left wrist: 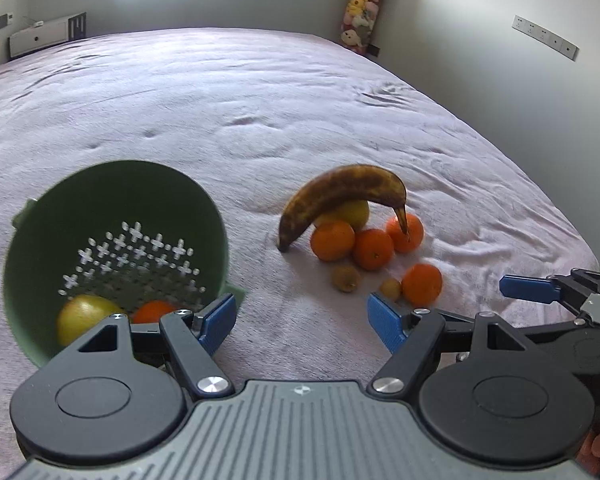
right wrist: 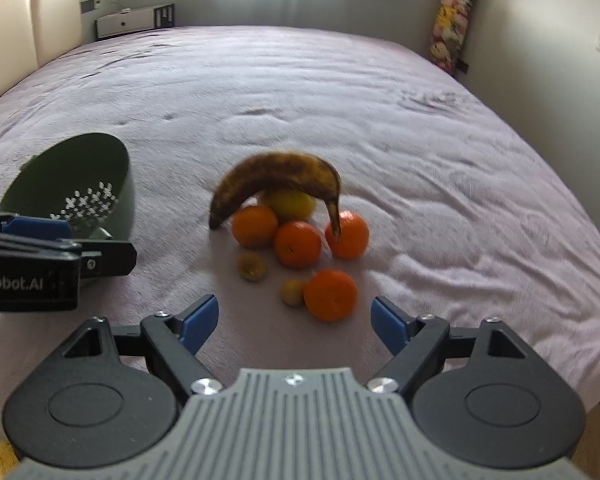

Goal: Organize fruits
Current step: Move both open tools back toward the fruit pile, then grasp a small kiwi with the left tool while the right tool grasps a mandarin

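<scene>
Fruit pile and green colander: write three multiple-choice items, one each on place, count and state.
1. The banana lies:
A. in the colander
B. arched over the fruit pile
C. alone by the wall

2. Oranges outside the colander:
A. two
B. four
C. six

3. The colander is:
A. tipped on its side
B. upside down
C. standing level

Key: 1 B, it rests over the yellow fruit and oranges; 2 B, three clustered plus the nearest orange; 3 A, its mouth faces the left gripper.

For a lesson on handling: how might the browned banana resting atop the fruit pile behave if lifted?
The banana looks heavily browned, so probably soft and easily bruised. It arches over a yellow fruit and oranges, which may roll once it is lifted.
</scene>
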A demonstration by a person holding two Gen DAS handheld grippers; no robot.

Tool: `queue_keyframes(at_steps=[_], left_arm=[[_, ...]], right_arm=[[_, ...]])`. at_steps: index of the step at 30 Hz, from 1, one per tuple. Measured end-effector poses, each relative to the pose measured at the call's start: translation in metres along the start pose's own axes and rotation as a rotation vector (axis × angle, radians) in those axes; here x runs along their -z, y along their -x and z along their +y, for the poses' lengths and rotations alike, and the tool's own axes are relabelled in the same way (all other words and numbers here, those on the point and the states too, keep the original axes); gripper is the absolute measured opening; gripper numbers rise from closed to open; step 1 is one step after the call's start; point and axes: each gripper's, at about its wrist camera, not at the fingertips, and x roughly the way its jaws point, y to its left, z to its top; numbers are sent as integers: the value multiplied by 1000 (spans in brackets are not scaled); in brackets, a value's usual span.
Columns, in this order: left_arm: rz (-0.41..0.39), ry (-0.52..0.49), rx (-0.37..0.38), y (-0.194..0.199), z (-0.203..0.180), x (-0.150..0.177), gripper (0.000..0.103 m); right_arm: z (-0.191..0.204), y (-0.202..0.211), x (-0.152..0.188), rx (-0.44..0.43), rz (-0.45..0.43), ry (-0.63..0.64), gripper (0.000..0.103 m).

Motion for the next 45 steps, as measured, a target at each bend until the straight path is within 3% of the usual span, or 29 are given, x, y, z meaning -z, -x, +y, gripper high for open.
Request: queue_keyframes(at_steps=[7, 13, 18, 24, 45], left_arm=[[-23, -44, 12, -15, -9, 3, 86], [-36, -119, 28, -34, -27, 6, 82], [-27, -130, 47, -54, -33, 10, 70], [-43, -116, 59, -75, -32, 9, 56], [10, -84, 97, -126, -27, 4, 41]], right_arm=[[-15, -21, 0, -3, 36, -82, 71], [-31, -37, -4, -6, 52, -153, 57], [-39, -46, -5, -6, 49, -188, 49], [-46, -56, -4, -32, 54, -244, 47], [-54, -85, -4, -61, 69, -350, 44]])
